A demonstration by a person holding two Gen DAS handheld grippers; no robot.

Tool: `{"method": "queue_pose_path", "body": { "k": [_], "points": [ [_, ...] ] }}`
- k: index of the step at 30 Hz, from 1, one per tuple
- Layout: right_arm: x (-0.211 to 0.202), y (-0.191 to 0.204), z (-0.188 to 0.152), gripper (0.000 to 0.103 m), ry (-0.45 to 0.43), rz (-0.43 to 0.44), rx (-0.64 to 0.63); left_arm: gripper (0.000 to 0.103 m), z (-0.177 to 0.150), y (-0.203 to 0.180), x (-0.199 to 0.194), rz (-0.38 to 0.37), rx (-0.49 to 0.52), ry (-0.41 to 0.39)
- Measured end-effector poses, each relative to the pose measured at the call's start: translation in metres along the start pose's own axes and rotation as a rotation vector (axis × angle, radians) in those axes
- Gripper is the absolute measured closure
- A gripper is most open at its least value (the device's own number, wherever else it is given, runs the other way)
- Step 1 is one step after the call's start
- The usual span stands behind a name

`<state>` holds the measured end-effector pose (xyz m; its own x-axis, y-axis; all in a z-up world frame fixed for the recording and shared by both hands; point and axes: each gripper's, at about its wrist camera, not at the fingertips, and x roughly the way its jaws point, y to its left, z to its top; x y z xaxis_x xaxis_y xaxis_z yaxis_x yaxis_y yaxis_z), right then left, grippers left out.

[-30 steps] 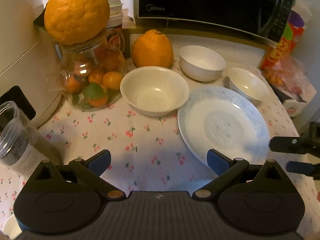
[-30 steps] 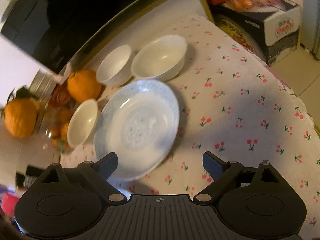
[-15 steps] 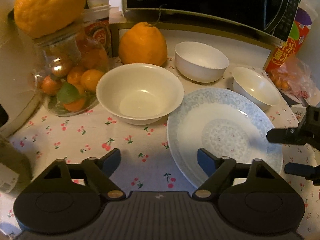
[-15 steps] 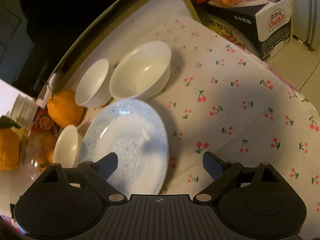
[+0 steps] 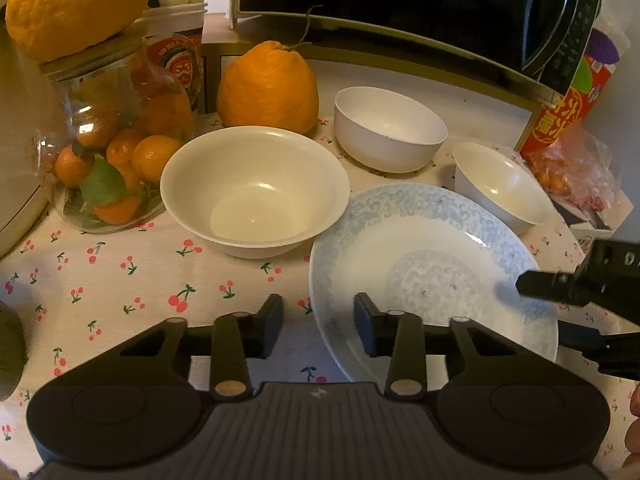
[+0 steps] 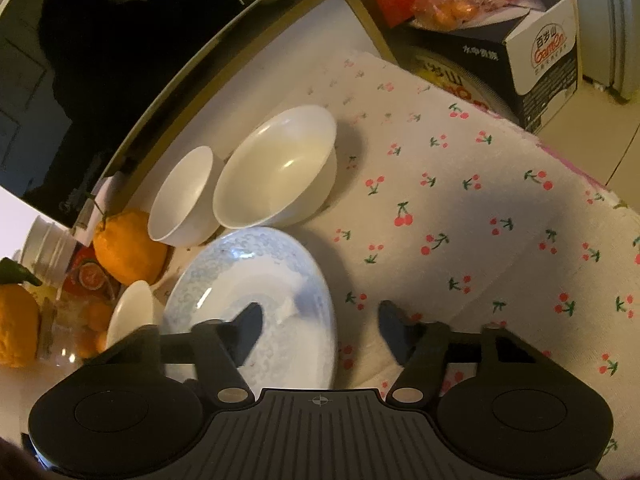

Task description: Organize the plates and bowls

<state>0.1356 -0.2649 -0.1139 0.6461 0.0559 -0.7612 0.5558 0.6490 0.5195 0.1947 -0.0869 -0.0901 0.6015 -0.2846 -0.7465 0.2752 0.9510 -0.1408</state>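
Both grippers have come down onto the blue-patterned plate (image 5: 432,264) on the cherry-print cloth (image 5: 132,280), jaws just been closing: the left gripper (image 5: 318,320) and right gripper (image 6: 320,320) each straddle an opposite rim, neither pressing yet. Nothing is stacked; three white bowls (image 5: 256,192) sit separately beyond the plate. Only the left view shows the fruit jar (image 5: 108,140) clearly, only the right the carton (image 6: 536,60)

Plate (image 5: 432,264) before three bowls (image 5: 256,192), jar (image 5: 108,136) at left
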Motion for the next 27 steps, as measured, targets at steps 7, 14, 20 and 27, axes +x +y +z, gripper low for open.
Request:
{"method": "queue_pose_path", "body": {
  "k": [7,14,20,27],
  "points": [
    [0.001,-0.008,0.001,0.072,0.019,0.043,0.043,0.087,-0.001,-0.003,-0.001,-0.016,0.001,-0.021],
    [0.005,-0.005,-0.002,0.082,0.037,0.049,0.032,0.089,-0.002,-0.002,-0.001,-0.015,-0.006,-0.031],
    [0.002,-0.008,-0.001,0.089,0.045,0.036,0.022,0.09,-0.004,-0.003,-0.005,-0.017,0.011,-0.03],
    [-0.013,-0.002,0.0,0.088,0.021,0.032,-0.018,0.091,-0.005,-0.007,-0.018,-0.026,0.035,-0.03]
  ]
}}
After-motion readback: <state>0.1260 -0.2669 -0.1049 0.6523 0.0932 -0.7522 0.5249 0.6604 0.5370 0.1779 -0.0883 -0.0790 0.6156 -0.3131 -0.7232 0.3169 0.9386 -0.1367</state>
